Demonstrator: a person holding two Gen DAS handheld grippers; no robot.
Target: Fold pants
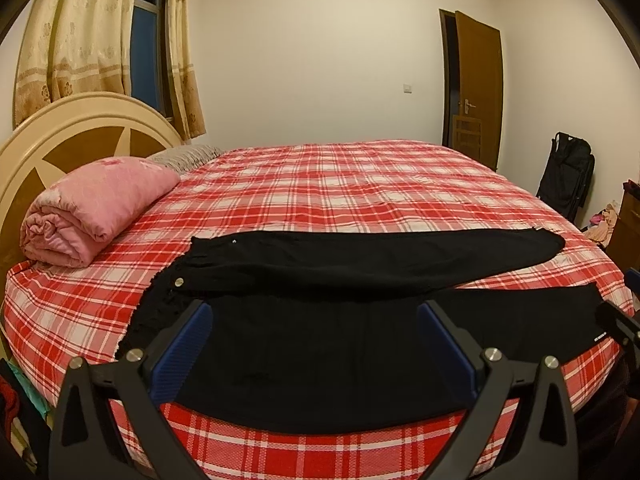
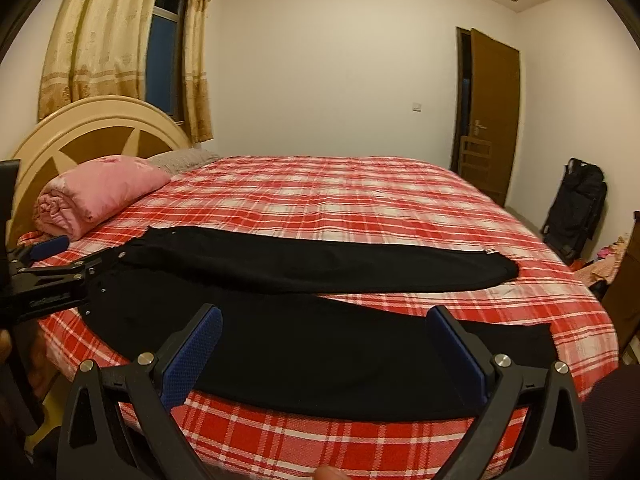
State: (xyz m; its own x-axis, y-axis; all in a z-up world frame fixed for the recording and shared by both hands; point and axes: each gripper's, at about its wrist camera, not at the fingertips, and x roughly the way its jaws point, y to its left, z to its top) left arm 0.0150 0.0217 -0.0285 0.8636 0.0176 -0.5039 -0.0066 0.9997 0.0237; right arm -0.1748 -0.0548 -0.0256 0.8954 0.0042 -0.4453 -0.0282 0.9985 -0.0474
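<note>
**A:** Red-and-white plaid sheet [image 1: 340, 184] covers the whole bed, with a cream and brown headboard [image 1: 60, 140] at the far left and a rolled pink quilt [image 1: 96, 208] lying just in front of it. What do you have on the pants?

**B:** I see the black pants [image 1: 320, 352] spread flat across the near edge of the bed, waist toward the left, legs running right. One leg lies farther back, the other along the near edge, and they part toward the right with a strip of plaid between them.

**A:** And the tongs?

**B:** My left gripper [image 1: 312, 320] is spread wide, blue pads apart, hovering over the near part of the pants with nothing between them. My right gripper [image 2: 324, 324] is likewise spread wide over the near leg, holding nothing.

**A:** Anything behind?

**B:** Brown door [image 2: 492, 112] at the far right, a curtain [image 2: 100, 40] over the window at the far left.
</note>
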